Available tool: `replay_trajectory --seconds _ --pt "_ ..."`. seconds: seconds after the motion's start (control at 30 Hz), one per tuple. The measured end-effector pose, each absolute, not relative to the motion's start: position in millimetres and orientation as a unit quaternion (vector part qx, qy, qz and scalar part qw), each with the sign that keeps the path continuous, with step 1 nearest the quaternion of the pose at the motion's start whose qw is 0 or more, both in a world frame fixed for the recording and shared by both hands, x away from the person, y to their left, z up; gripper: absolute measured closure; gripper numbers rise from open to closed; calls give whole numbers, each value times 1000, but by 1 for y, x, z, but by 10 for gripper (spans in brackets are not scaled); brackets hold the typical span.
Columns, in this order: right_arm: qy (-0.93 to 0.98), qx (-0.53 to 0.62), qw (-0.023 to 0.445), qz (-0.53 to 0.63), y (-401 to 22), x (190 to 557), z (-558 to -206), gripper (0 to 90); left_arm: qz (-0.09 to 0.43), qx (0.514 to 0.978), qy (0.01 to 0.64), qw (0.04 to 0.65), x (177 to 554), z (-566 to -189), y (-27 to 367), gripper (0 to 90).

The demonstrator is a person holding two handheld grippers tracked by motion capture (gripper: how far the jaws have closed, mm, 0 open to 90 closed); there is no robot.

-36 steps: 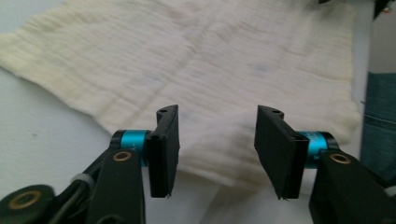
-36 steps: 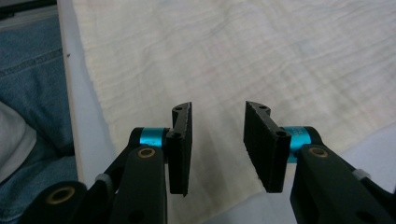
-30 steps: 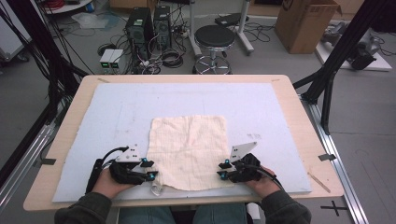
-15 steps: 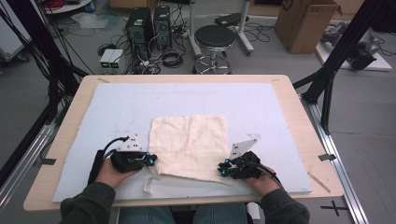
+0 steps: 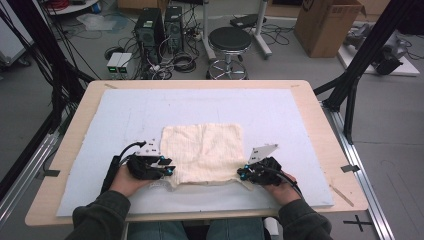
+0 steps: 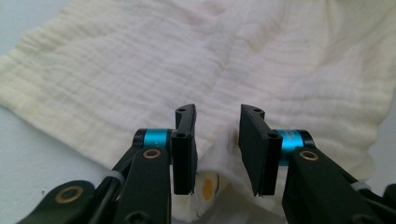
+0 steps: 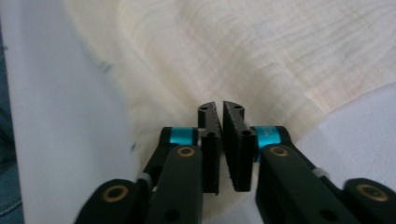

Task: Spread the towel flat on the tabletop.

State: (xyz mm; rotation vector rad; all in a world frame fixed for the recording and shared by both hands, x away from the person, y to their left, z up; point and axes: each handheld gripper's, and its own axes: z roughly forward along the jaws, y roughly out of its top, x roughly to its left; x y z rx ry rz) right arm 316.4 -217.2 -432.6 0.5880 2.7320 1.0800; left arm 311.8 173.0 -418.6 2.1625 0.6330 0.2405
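A cream crinkled cloth (image 5: pixel 205 150) lies flat on the pale blue mat (image 5: pixel 125 115). My left gripper (image 5: pixel 170 171) is at the cloth's near left corner, which is rumpled. In the left gripper view its jaws (image 6: pixel 217 149) have just been opening and stand apart, with a raised fold of cloth (image 6: pixel 187 60) between them and not pressed. My right gripper (image 5: pixel 241 174) is at the near right corner. In the right gripper view its jaws (image 7: pixel 220 144) have just been closing and stand almost together, pinching the edge of the cloth (image 7: pixel 233 51).
The mat covers most of a wooden table (image 5: pixel 320 130). A person's hands and dark sleeves come in over the near edge. Beyond the table are a black stool (image 5: pixel 230 40), computer cases (image 5: pixel 150 25), cables and a cardboard box (image 5: pixel 325 25).
The left hand has moved right onto the cloth's near left corner, and that corner has bunched up. The right gripper has stayed at the near right corner.
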Motion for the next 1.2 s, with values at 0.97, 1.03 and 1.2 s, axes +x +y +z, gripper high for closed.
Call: replay_trajectory --seconds 0.97,1.03,1.2 --pt "920 142 28 365 -219 298 -436 830 36 895 178 408 286 -428 164 875" --pt "921 140 18 363 -218 300 -435 876 40 891 180 414 294 -422 164 875" --pt "919 153 25 361 -219 304 -435 883 30 900 186 393 311 -418 155 874"
